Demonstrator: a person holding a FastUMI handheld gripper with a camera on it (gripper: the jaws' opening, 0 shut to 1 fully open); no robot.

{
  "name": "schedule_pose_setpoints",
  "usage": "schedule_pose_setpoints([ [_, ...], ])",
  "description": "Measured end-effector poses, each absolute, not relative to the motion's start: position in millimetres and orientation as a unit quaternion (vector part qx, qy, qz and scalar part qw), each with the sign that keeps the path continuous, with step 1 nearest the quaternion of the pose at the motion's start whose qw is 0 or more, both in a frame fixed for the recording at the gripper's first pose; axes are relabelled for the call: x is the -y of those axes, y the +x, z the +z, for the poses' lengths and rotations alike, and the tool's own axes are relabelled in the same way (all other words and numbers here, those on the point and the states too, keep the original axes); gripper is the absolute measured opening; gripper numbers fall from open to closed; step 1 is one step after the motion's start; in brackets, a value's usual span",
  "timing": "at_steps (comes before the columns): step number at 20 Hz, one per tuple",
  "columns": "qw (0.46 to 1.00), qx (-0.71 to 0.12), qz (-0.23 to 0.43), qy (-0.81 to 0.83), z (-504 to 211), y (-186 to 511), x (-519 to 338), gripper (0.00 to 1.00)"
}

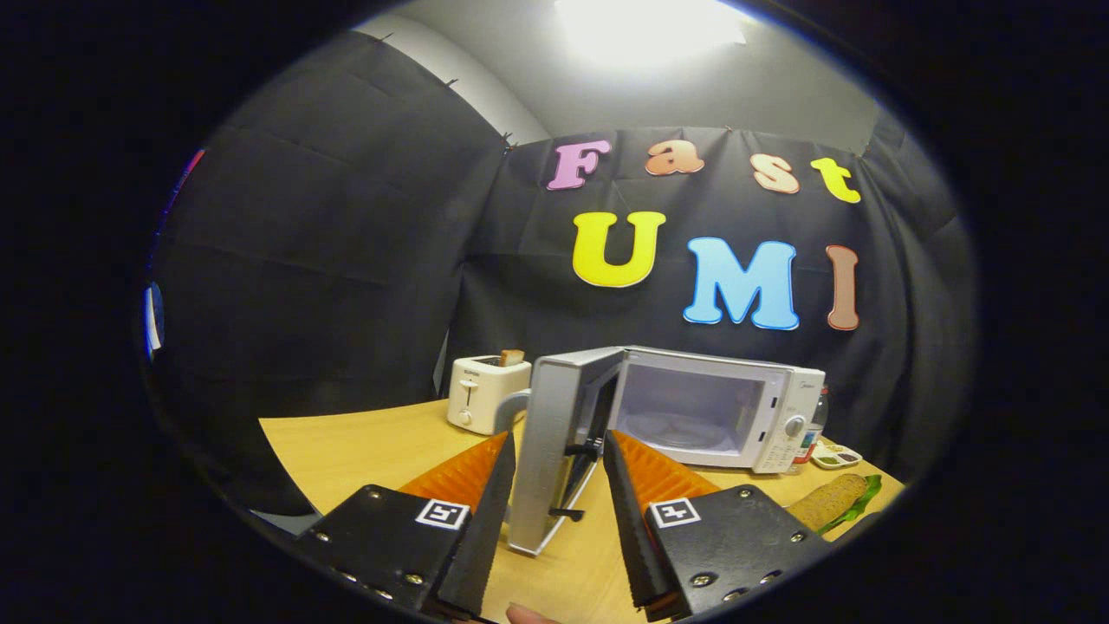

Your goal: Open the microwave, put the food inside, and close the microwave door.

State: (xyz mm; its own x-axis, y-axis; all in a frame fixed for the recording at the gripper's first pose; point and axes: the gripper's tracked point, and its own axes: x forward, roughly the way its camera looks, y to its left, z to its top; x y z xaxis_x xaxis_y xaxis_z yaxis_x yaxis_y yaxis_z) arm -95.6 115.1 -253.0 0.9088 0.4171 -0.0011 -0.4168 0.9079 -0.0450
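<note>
The white microwave [745, 407] stands on the wooden table [364, 451] with its door [554, 433] swung wide open toward me, and the cavity with its turntable is lit and bare. The door's free edge stands upright between my fingers. My gripper [557, 438] is closed onto that edge: the left finger [485, 511] lies against the outer face by the grey handle [511, 403], and the right finger [628, 511] sits at the inner face near the latch hooks. The food, a brown bread sandwich with green lettuce [836, 501], lies on the table to the right of my right finger.
A white toaster [485, 390] with a slice of toast sticking out stands left of the microwave. A bottle [814, 425] and a small white dish [836, 455] sit by the microwave's right side. Bare table stretches to the left of the fingers.
</note>
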Motion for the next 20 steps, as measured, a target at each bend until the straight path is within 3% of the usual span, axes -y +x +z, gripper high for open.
schedule_pose_setpoints([
  [2, 0.983, 0.007, 0.181, -0.028, -257, -88, -73, 0.69],
  [4, 0.989, 0.013, 0.144, -0.038, -261, -81, -33, 0.7],
  [6, 0.993, 0.022, 0.109, -0.046, -263, -77, 1, 0.87],
  [15, 1.0, -0.008, -0.013, -0.012, -306, -82, 132, 0.88],
  [20, 0.992, -0.081, -0.034, 0.092, -354, -70, 169, 0.88],
])
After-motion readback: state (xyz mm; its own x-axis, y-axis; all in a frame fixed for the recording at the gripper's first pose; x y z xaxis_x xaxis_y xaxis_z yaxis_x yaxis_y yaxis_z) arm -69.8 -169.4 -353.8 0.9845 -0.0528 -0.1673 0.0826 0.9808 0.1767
